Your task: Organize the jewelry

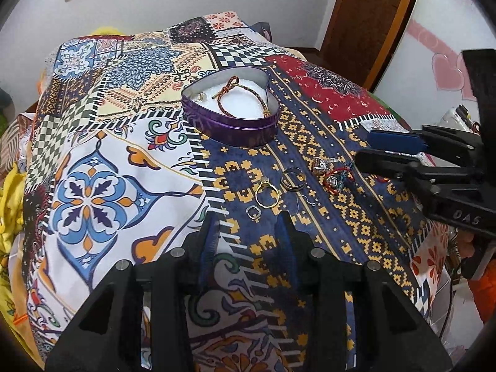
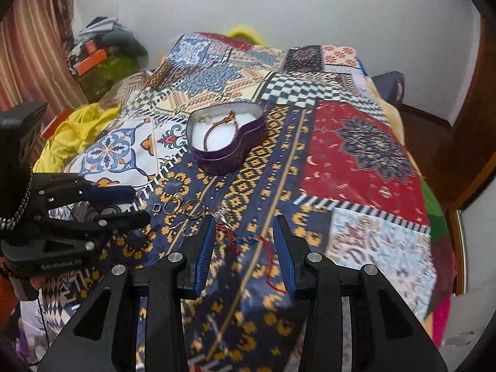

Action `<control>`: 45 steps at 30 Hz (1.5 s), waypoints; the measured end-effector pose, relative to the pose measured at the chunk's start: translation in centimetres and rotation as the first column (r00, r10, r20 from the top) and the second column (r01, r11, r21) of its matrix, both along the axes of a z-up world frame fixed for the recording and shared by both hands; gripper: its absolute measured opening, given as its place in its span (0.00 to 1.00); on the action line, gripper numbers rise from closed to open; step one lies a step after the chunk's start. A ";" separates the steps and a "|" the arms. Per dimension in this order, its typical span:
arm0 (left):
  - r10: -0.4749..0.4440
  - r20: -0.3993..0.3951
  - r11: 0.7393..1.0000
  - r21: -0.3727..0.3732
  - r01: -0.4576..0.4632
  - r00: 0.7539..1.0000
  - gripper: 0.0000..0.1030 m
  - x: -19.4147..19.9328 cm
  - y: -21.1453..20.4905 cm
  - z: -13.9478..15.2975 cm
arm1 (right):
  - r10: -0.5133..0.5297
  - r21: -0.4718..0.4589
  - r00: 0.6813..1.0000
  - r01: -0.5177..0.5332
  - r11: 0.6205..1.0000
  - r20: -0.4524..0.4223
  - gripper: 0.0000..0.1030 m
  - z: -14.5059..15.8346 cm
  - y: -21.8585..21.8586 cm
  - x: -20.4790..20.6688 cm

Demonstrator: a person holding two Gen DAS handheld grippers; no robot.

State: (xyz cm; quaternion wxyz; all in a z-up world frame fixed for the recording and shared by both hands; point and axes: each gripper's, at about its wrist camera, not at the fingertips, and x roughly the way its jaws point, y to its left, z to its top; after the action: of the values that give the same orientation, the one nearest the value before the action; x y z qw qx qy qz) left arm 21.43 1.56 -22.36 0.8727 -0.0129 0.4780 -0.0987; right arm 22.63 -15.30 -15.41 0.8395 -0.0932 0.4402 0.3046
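Note:
A purple heart-shaped tin (image 1: 235,127) (image 2: 223,158) stands on the patterned cloth, with a braided bracelet (image 1: 245,99) and a small earring (image 1: 200,95) inside it. Nearer lie a gold ring (image 1: 266,194) (image 2: 172,206), a dark band (image 1: 293,178) (image 2: 193,209), a small square silver ring (image 1: 251,211) (image 2: 156,207), a silver ornament ring (image 1: 322,163) (image 2: 221,217) and a red-and-blue thread bracelet (image 1: 336,181) (image 2: 245,237). My left gripper (image 1: 247,220) (image 2: 139,204) hangs open over the square ring. My right gripper (image 2: 245,223) (image 1: 365,152) hangs open over the thread bracelet.
The patchwork cloth (image 1: 93,201) (image 2: 356,155) covers a raised surface that falls away at the sides. A yellow garment (image 2: 71,136) lies at its left edge. A striped curtain (image 2: 34,55), a heap of clutter (image 2: 102,52) and a wooden door (image 1: 365,24) stand beyond.

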 end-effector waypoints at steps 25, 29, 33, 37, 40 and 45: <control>-0.016 0.021 1.000 0.002 0.016 1.000 0.09 0.8 -0.2 -1.1 | 0.082 -0.010 0.997 -0.082 0.997 -0.004 0.14 -1.2 1.8 1.4; 0.004 0.024 1.000 -0.006 -0.004 1.000 0.09 0.6 0.1 -0.8 | 0.056 0.013 0.998 -0.056 0.998 0.024 0.14 0.2 1.1 1.4; 0.030 0.031 0.999 -0.019 -0.029 0.999 0.09 0.3 0.7 -0.3 | 0.030 0.035 0.998 -0.032 0.999 0.051 0.14 1.5 0.3 1.3; 0.055 0.052 0.998 -0.028 -0.054 0.997 0.09 -0.1 1.6 1.0 | 0.013 0.048 0.997 -0.017 0.999 0.074 0.14 2.5 -0.2 1.2; 0.067 0.076 0.997 -0.028 -0.065 0.995 0.09 -0.2 2.1 2.1 | 0.000 0.063 0.996 -0.006 0.998 0.088 0.14 3.2 -0.4 0.9; 0.080 0.129 0.997 -0.031 -0.077 0.988 0.09 -0.3 2.4 4.3 | -0.015 0.084 0.992 0.005 0.996 0.124 0.14 4.5 -0.6 0.7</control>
State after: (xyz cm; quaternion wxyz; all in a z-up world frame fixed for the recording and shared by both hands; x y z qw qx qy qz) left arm 21.16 3.96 -18.02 0.9050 -0.0364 0.4178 -0.0711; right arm 23.35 -15.87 -10.89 0.8700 -0.0746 0.3744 0.3121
